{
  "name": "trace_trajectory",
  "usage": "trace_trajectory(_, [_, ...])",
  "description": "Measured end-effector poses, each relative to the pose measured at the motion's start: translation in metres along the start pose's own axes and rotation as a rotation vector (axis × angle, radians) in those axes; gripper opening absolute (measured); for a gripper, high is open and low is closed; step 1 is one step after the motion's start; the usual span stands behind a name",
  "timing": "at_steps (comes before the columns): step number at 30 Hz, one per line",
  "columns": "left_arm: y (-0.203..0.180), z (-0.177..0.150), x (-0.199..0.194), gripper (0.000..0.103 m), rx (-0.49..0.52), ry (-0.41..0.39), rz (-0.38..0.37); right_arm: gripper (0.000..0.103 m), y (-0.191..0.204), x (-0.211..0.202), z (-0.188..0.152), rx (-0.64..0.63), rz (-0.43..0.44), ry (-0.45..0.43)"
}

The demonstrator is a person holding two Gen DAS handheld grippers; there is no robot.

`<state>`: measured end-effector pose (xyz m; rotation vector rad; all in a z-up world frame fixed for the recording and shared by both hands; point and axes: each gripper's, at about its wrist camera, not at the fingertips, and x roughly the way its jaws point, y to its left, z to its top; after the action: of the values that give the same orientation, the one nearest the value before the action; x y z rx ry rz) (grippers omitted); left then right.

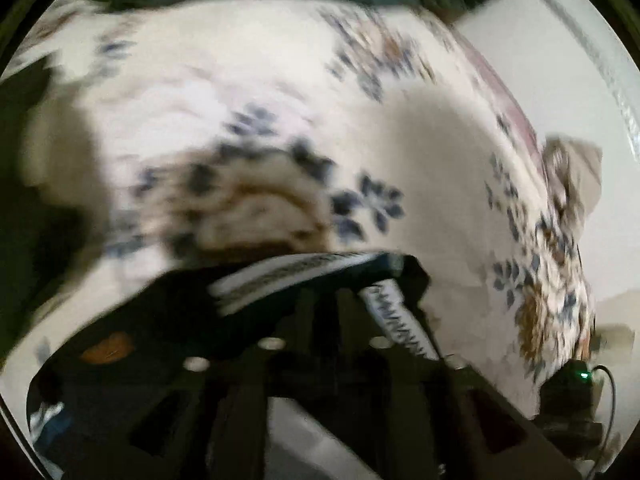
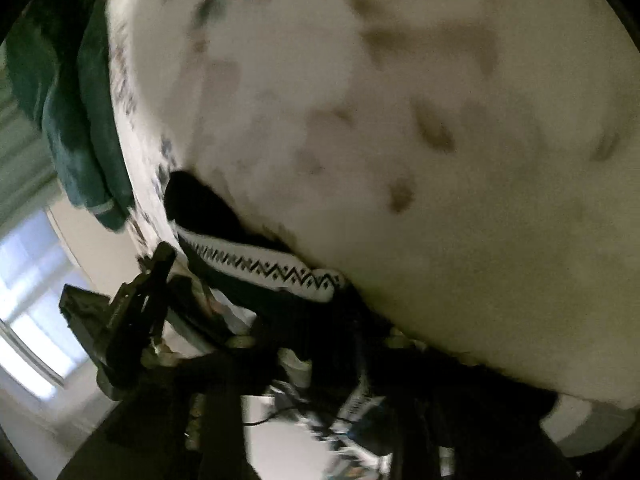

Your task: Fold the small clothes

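Dark clothing (image 1: 200,312) with a white zigzag-patterned band (image 1: 296,272) is seen draped just ahead of and across the left gripper (image 1: 340,320), laid on a floral bedsheet (image 1: 248,80). Whether this gripper's jaws are spread or pinching the cloth cannot be told, as the fingers are lost in blur and shadow against the dark fabric. In the right wrist view the same patterned band runs just beyond the right gripper (image 2: 320,344), whose jaws are likewise hidden in darkness, so their stand cannot be told; the left gripper is seen to one side of the garment. The piece is judged to have been brought flat onto the bed so that a fold can be set along the band. A teal cloth (image 2: 80,120) is hung over the far bed edge, well apart from both jaws, and a bright window (image 2: 32,300) is seen beyond
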<state>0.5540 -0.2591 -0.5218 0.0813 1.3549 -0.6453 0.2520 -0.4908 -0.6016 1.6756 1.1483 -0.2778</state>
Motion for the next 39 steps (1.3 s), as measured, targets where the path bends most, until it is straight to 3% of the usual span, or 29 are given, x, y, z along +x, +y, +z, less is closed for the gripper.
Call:
trace_trajectory(1, [0.012,-0.008,-0.013,0.044,-0.044,-0.034,-0.025,0.067,0.009,-0.004,-0.004,-0.048,-0.033,-0.006])
trace_trajectory(3, [0.043,-0.034,-0.044,0.067,-0.164,-0.109,-0.071,0.067,0.021,-0.012,-0.012,-0.138,-0.113,-0.006])
trace_trajectory(4, [0.056,-0.048,-0.056,0.071,-0.209,-0.136,-0.086,0.067,0.032,-0.012,-0.018,-0.195,-0.162,-0.003])
trace_trajectory(6, [0.078,-0.073,-0.075,0.072,-0.280,-0.162,-0.080,0.073,0.051,-0.010,-0.035,-0.310,-0.256,0.000])
trace_trajectory(7, [0.089,-0.091,-0.086,0.072,-0.312,-0.173,-0.051,0.077,0.065,-0.005,-0.047,-0.381,-0.307,0.007])
trace_trajectory(12, [0.151,-0.205,-0.160,0.072,-0.507,-0.286,0.125,0.078,0.100,0.027,-0.110,-0.606,-0.432,0.058])
trace_trajectory(20, [0.243,-0.395,-0.234,0.071,-0.875,-0.334,0.400,0.078,0.177,0.140,-0.214,-0.839,-0.471,0.168])
trace_trajectory(25, [0.291,-0.501,-0.247,0.071,-1.091,-0.323,0.472,0.078,0.218,0.234,-0.297,-0.998,-0.488,0.245])
trace_trajectory(28, [0.306,-0.543,-0.248,0.071,-1.179,-0.331,0.468,0.078,0.222,0.288,-0.340,-1.115,-0.579,0.240])
trace_trajectory(30, [0.318,-0.570,-0.249,0.071,-1.246,-0.344,0.437,0.078,0.211,0.322,-0.361,-1.110,-0.598,0.301])
trace_trajectory(32, [0.328,-0.592,-0.250,0.071,-1.324,-0.377,0.382,0.078,0.194,0.345,-0.376,-1.041,-0.558,0.438])
trace_trajectory(35, [0.343,-0.614,-0.252,0.071,-1.425,-0.453,0.264,0.078,0.187,0.338,-0.381,-0.916,-0.383,0.549])
trace_trajectory(39, [0.364,-0.635,-0.247,0.071,-1.547,-0.579,0.085,0.078,0.196,0.292,-0.370,-0.978,-0.367,0.403])
